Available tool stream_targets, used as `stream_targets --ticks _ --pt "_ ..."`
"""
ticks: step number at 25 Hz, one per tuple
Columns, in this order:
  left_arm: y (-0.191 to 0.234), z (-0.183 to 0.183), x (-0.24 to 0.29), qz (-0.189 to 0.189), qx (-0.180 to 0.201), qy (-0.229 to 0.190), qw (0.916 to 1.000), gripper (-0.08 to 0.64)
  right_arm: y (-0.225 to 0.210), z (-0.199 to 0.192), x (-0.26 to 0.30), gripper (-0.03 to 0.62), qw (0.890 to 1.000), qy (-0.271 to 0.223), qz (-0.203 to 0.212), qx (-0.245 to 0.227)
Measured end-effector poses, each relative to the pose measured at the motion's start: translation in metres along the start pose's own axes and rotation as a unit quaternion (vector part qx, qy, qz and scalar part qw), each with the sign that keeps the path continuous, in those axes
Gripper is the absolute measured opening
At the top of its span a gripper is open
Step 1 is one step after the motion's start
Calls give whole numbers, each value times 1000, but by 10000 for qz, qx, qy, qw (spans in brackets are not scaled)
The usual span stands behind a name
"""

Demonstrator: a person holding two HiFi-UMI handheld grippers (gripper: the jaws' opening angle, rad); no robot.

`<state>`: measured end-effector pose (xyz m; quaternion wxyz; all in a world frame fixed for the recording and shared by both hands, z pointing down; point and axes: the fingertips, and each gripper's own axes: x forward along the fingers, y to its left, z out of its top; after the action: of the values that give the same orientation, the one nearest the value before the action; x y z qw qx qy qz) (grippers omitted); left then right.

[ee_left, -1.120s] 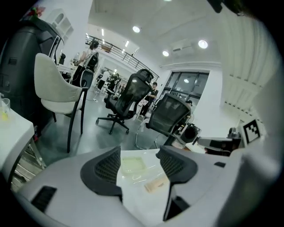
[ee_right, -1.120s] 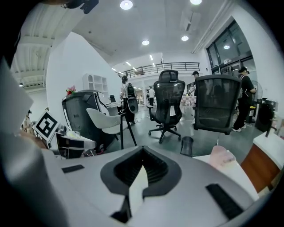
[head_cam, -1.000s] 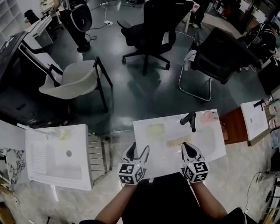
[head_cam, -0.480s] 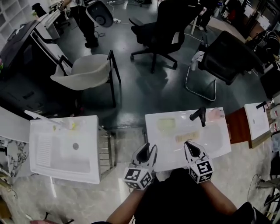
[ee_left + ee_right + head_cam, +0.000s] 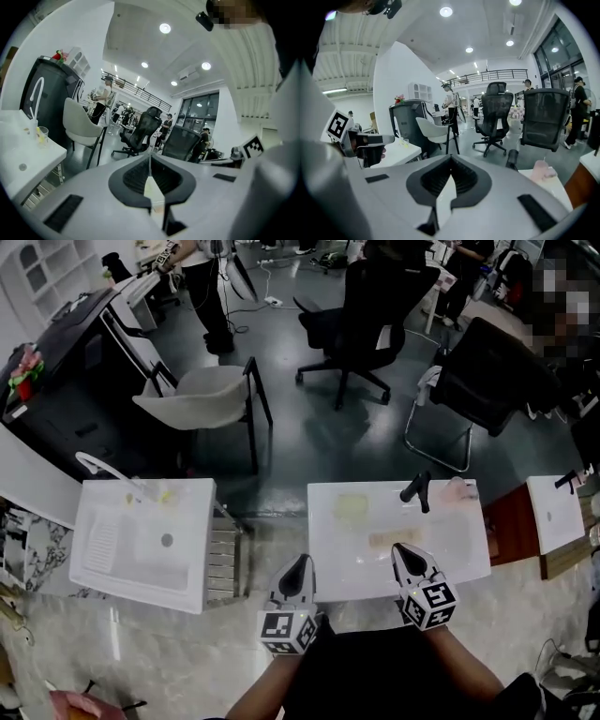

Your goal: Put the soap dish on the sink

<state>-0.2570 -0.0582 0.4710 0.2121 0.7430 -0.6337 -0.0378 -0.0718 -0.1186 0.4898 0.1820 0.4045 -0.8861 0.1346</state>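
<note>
A white sink (image 5: 328, 554) with a black faucet (image 5: 415, 491) lies in front of me. A pale rectangular soap dish (image 5: 352, 507) rests on its far rim, left of the faucet. A tan bar (image 5: 389, 540) lies in the basin. My left gripper (image 5: 300, 562) hovers at the sink's front left corner; its jaws have just been closing and now stand shut with nothing between them, as the left gripper view (image 5: 150, 157) confirms. My right gripper (image 5: 403, 549) is over the sink's front part, shut and empty (image 5: 451, 157).
A second white sink (image 5: 103, 568) with a curved tap stands at the left, with a metal rack (image 5: 223, 563) between the two. A pink object (image 5: 459, 491) sits right of the faucet. A white chair (image 5: 202, 395) and black office chairs (image 5: 361, 315) stand beyond.
The left gripper's jaws went from wide open to shut, with nothing in them. Both grippers drew back from over the sink toward the person and rose a little.
</note>
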Motion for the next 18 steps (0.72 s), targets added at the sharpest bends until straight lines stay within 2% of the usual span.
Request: stream_targets --ticks 7,13,16,18 --pt "-115 -45 -27 7 252 -79 9997 15 -55 -34 -98 -2 9992 -270 7 -301" --pt "-202 -100 -61 394 378 -117 9984 15 -106 -91 -179 -2 9990 -308 86 -316" --pt "-232 -130 -84 678 453 16 9967 15 -115 -119 -208 -2 9991 -321 229 -123" --pt "-253 -147 -102 836 352 63 9959 15 -117 -134 -230 -2 9989 -297 342 -104"
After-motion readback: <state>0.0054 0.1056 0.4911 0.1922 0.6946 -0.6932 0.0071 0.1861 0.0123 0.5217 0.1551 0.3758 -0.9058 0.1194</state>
